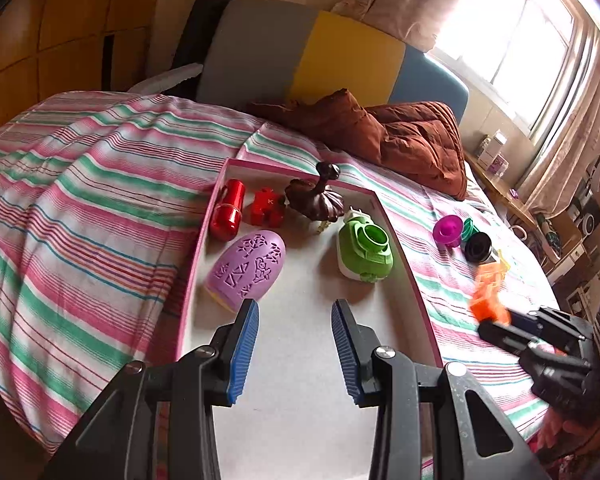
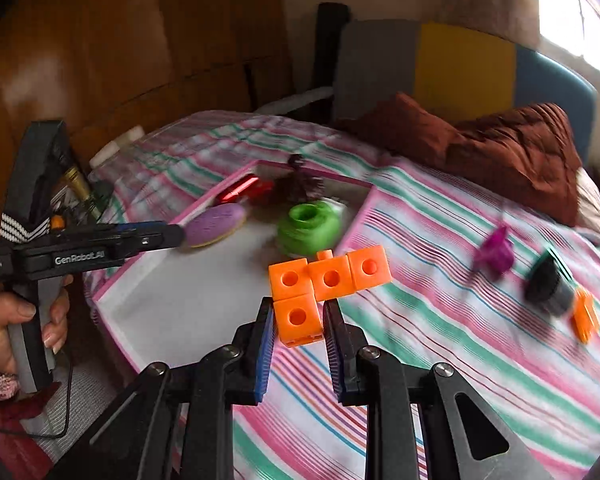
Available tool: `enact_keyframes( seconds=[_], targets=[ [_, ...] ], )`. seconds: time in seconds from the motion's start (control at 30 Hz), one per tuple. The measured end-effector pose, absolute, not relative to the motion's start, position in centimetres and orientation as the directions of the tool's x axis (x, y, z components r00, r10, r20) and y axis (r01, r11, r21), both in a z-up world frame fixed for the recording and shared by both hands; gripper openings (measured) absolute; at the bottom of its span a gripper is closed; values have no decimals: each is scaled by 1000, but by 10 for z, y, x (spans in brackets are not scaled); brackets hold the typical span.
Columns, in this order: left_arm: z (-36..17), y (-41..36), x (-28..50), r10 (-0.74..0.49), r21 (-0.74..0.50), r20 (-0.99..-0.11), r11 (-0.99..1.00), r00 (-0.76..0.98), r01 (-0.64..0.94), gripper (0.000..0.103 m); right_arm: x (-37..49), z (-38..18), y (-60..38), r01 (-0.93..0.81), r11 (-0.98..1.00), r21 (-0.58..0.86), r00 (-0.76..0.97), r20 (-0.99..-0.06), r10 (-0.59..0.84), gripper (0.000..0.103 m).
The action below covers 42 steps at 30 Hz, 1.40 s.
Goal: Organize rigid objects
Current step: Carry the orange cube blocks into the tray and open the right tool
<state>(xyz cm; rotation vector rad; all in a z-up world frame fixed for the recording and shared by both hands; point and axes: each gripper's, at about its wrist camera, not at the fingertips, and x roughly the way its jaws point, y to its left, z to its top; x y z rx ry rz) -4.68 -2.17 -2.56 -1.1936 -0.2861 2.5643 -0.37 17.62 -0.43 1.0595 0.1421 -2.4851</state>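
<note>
A pink-rimmed white tray (image 1: 404, 240) lies on the striped bed. In it are a red cylinder (image 1: 229, 210), a red block piece (image 1: 267, 207), a dark brown figure (image 1: 315, 196), a purple oval (image 1: 246, 270) and a green-and-white piece (image 1: 365, 252). My left gripper (image 1: 295, 312) is open and empty above the tray's near part. My right gripper (image 2: 299, 312) is shut on an orange linked-cube piece (image 2: 328, 280) and holds it above the bed beside the tray's right rim (image 2: 356, 224); it also shows in the left wrist view (image 1: 488, 296).
On the bed right of the tray lie a magenta piece (image 1: 447, 232), a teal piece (image 1: 469, 229), a black cylinder (image 1: 478, 247) and a small orange piece (image 2: 585, 318). Brown pillows (image 1: 400, 140) lie at the headboard. A cluttered shelf (image 1: 540, 216) stands right of the bed.
</note>
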Motion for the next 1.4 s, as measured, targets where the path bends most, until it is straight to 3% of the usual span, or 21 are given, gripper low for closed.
enact_keyframes(
  seconds=[0.2, 0.43, 0.8, 1.23, 1.4],
  targets=[
    [-20, -33, -47, 330, -291, -700, -942, -633, -169, 38, -24, -13, 116, 577, -816, 40, -510, -763, -397, 24],
    [-22, -55, -52, 303, -327, -702, -941, -644, -87, 38, -58, -31, 63, 686, -726, -44, -423, -837, -349, 24],
    [-23, -59, -52, 310, -344, -696, -936, -647, -79, 38, -99, -35, 67, 625, -778, -60, -452, -841, -299, 24],
    [-22, -66, -49, 263, -332, -687, -943, -677, -29, 38, -72, -47, 60, 657, -749, 86, -327, -863, -386, 25],
    [-20, -72, -50, 244, -333, -685, -943, -686, -3, 38, -101, -46, 61, 565, -823, 62, -403, -849, -341, 25]
  ],
)
